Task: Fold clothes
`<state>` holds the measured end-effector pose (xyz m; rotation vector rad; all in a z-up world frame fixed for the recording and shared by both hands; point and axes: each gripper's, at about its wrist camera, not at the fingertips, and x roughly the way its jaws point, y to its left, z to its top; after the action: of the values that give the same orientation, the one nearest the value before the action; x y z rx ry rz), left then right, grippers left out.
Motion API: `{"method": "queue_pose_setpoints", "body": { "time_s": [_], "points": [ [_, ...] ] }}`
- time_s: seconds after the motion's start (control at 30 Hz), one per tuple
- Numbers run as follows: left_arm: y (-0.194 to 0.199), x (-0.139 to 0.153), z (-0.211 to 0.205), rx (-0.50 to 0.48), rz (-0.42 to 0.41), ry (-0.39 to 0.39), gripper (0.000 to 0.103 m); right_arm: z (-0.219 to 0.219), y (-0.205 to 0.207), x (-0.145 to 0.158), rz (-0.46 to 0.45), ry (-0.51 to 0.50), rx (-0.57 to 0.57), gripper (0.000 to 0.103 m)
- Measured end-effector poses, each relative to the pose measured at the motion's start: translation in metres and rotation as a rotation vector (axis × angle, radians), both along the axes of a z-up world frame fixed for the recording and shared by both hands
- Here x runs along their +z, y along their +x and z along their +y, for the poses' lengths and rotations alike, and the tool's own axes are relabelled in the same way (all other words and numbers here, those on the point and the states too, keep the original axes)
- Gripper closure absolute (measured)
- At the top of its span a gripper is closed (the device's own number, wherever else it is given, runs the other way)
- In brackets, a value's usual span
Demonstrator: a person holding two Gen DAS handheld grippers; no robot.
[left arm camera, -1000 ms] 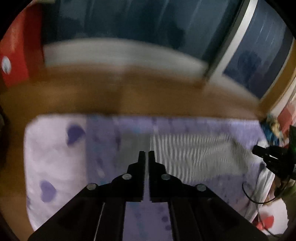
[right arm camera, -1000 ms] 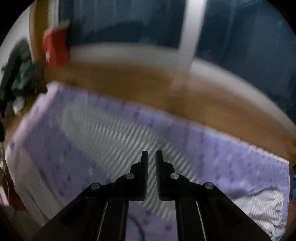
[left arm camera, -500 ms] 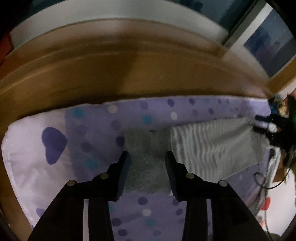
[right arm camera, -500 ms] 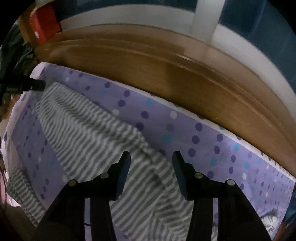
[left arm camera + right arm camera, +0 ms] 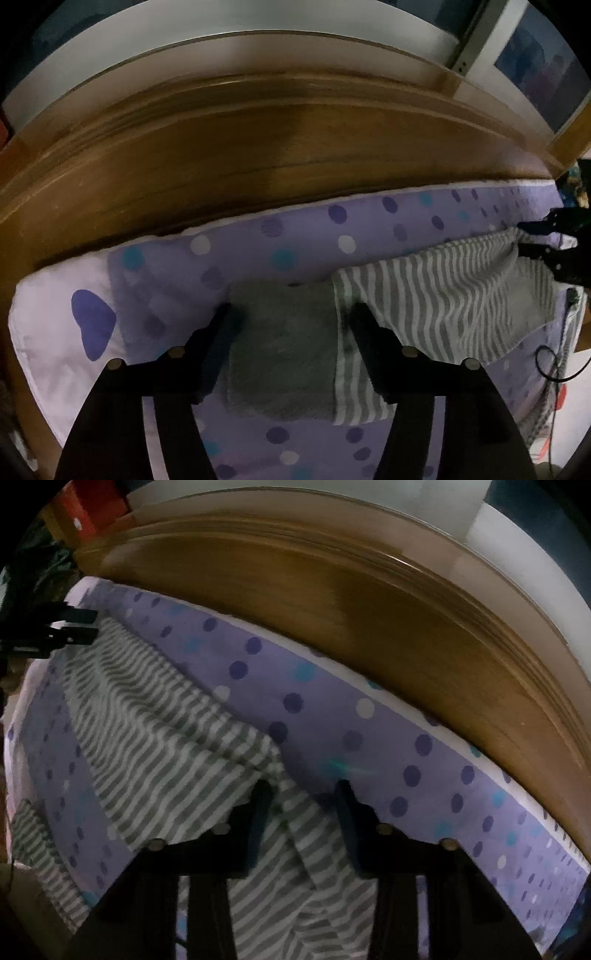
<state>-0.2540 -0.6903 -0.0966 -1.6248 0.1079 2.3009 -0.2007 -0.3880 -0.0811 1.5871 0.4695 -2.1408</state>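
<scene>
I am lowering both spread-open tools, the left gripper [image 5: 290, 314] and right gripper [image 5: 301, 790], over the striped garment's [image 5: 155, 738] far edge, which they should next pinch.

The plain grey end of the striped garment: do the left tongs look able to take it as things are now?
Probably yes. The left tongs stand open, one finger on each side of the plain grey end of the striped garment, which lies flat on the dotted purple sheet. Nothing lies between them.
</scene>
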Motion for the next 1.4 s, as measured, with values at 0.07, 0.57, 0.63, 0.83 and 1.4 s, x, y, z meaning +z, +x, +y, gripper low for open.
{"method": "queue_pose_setpoints", "body": {
  "time_s": [0.07, 0.57, 0.63, 0.83, 1.4],
  "points": [
    [0.003, 0.001, 0.0, -0.002, 0.005, 0.0, 0.038, 0.001, 0.002, 0.003, -0.005, -0.019, -0.006, 0.069],
    [0.015, 0.001, 0.009, 0.028, 0.025, 0.043, 0.031, -0.001, -0.007, 0.002, -0.009, -0.079, -0.035, 0.077],
    [0.023, 0.001, 0.015, 0.008, 0.04, 0.027, 0.032, -0.003, -0.003, 0.003, 0.004, -0.068, -0.021, 0.081],
    [0.029, 0.012, 0.008, 0.039, 0.06, 0.104, 0.093, -0.011, 0.008, 0.014, 0.098, -0.026, -0.005, 0.099],
    [0.101, 0.017, -0.043, 0.005, 0.249, 0.074, 0.082, -0.066, 0.17, 0.036, 0.337, -0.031, 0.096, 0.1]
  ]
}}
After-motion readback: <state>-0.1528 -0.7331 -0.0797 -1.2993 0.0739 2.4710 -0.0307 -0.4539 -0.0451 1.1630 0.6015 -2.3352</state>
